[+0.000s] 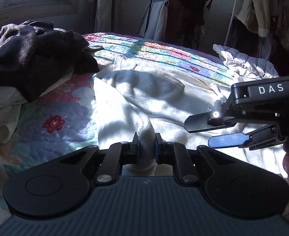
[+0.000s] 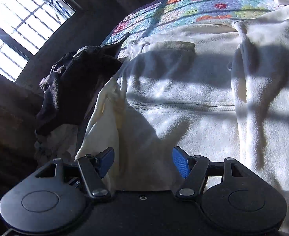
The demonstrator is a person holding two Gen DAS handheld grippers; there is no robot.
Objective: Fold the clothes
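Two grippers are at work: my left gripper [image 1: 146,145] is pinched tight on a ridge of the white fleece jacket [image 1: 150,90], while my right gripper [image 2: 143,162] hangs over it with fingers spread wide. The jacket lies spread on the floral quilt [image 1: 54,118], beside a dark clothes pile [image 1: 36,59]. I'd judge a clean fold needs the right closing on the same edge, then both lifting evenly.

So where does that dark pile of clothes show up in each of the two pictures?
Left wrist view: the dark pile of clothes sits upper left, left of the white fleece jacket.
Right wrist view: the dark pile of clothes sits at middle left, below the window, again left of the jacket.
Shared landmark: the floral quilt behind the jacket.
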